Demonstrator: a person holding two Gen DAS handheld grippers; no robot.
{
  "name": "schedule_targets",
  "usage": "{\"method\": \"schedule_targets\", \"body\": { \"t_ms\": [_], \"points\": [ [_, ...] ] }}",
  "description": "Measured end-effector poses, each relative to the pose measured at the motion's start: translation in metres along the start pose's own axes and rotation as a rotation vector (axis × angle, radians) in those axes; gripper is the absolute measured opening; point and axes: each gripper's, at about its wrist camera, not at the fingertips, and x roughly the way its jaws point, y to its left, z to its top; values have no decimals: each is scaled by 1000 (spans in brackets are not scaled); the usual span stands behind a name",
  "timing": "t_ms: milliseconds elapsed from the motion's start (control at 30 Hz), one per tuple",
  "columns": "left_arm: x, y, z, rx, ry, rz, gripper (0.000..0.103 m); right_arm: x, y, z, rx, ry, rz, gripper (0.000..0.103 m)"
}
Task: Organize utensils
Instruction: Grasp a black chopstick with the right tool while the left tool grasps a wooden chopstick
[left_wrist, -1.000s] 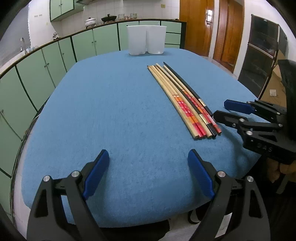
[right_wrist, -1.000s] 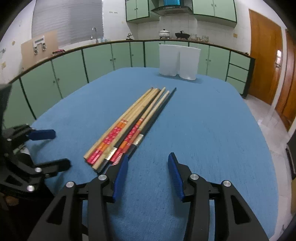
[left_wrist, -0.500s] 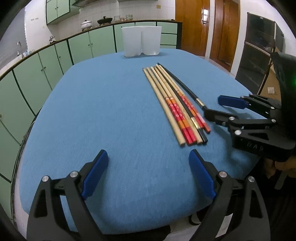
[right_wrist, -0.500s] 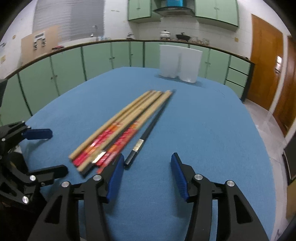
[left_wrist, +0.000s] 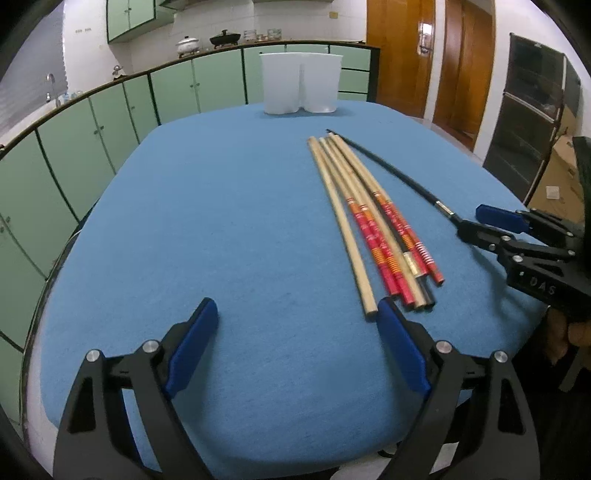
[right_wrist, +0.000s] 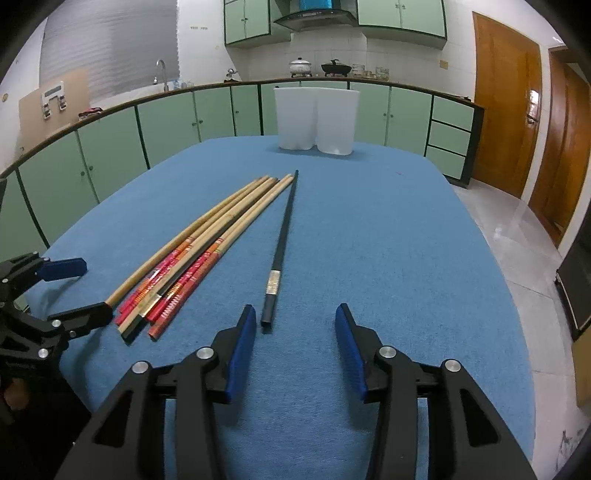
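Several wooden chopsticks with red and orange bands (left_wrist: 373, 225) lie bunched on the blue tablecloth (left_wrist: 221, 229); they also show in the right wrist view (right_wrist: 207, 251). One black chopstick (right_wrist: 281, 243) lies apart to their right, its near end just ahead of my open right gripper (right_wrist: 295, 332). In the left wrist view the black chopstick (left_wrist: 391, 170) reaches the right gripper (left_wrist: 480, 225). My left gripper (left_wrist: 295, 332) is open and empty, its right finger next to the bundle's near ends. A white two-compartment holder (right_wrist: 316, 120) stands at the far edge.
Green kitchen cabinets (right_wrist: 166, 125) curve around behind the table. Wooden doors (right_wrist: 506, 122) stand at the right. A dark cabinet (left_wrist: 532, 122) and a cardboard box are off the table's right side. The cloth's near edge drops off below both grippers.
The black chopstick has been drawn sideways out of the bundle and now lies apart. The right gripper moved right along with it. The left gripper has come closer to the bundle.
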Motion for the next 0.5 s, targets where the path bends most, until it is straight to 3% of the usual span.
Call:
{"method": "schedule_targets", "body": {
  "t_ms": [133,167,233,333,500],
  "points": [
    [4,-1,3,-14,-14,6,82,4,6,1,-13,-6,-2,44],
    [6,-3,5,-19,-25,5,79,5,8,2,-19,-6,-8,39],
    [7,-5,8,-25,-46,-6,48,7,12,3,-31,-8,-23,25],
    [11,-4,12,-64,-66,0,16,8,15,3,-26,-13,-69,7],
    [10,5,9,-165,-88,104,8,5,8,0,36,-20,-157,7]
  ]
}}
